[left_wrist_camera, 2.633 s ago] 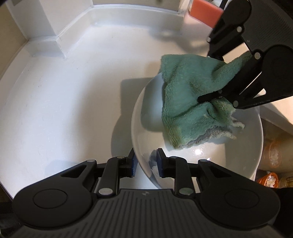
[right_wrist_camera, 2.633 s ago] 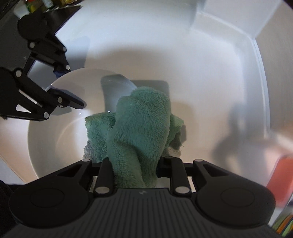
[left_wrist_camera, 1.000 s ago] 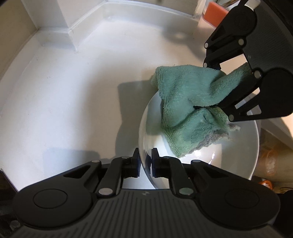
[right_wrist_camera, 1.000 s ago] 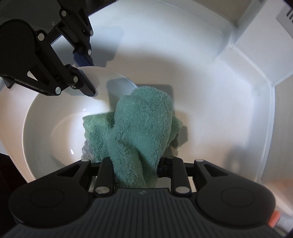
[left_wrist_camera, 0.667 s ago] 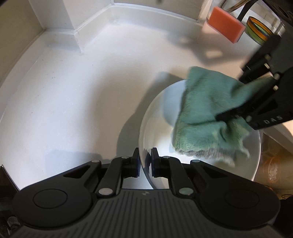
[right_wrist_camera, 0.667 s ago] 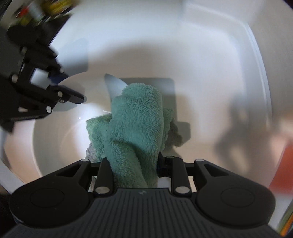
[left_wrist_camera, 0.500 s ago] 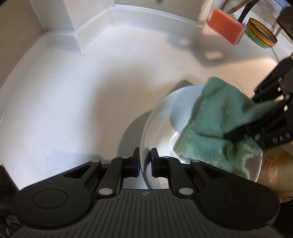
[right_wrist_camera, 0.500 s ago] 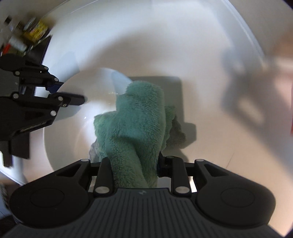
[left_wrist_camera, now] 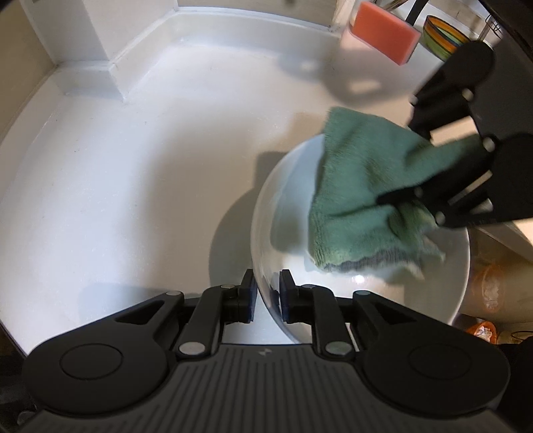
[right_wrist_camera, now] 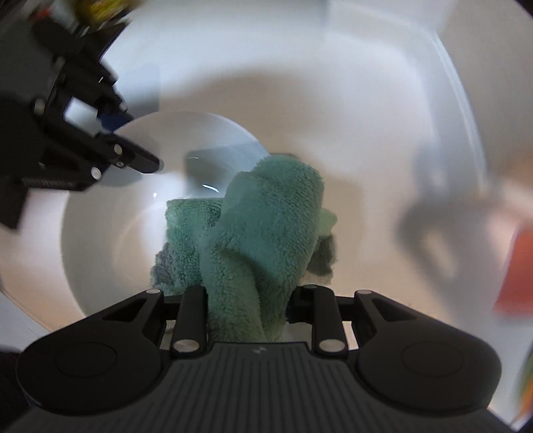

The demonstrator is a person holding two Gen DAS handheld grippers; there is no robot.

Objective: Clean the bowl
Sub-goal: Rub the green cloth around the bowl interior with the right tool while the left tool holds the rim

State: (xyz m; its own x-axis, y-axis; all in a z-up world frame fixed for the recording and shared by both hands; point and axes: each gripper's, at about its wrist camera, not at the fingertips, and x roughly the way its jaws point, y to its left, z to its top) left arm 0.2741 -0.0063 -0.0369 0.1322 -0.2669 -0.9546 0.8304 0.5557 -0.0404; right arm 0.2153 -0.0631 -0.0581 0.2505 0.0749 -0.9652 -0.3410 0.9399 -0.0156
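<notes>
A white bowl point(left_wrist_camera: 433, 293) is held above a white sink. My left gripper point(left_wrist_camera: 267, 293) is shut on the bowl's near rim, one finger inside and one outside. My right gripper point(right_wrist_camera: 248, 299) is shut on a green terry cloth point(right_wrist_camera: 263, 233), which it presses into the bowl point(right_wrist_camera: 110, 233). In the left wrist view the cloth point(left_wrist_camera: 363, 196) hangs over the bowl's far rim and inner wall, with the right gripper point(left_wrist_camera: 413, 196) coming in from the right. The left gripper point(right_wrist_camera: 133, 156) shows at the bowl's far-left rim in the right wrist view.
The white sink basin point(left_wrist_camera: 133, 186) lies under and left of the bowl, with a stepped corner point(left_wrist_camera: 110, 76) at the back. An orange sponge point(left_wrist_camera: 386, 30) and a striped bowl point(left_wrist_camera: 443, 36) sit at the back right. Bagged items point(left_wrist_camera: 489, 286) lie at the right.
The right gripper has swept the cloth round inside the bowl, from the right side back toward the far rim. The left gripper keeps its grip on the rim.
</notes>
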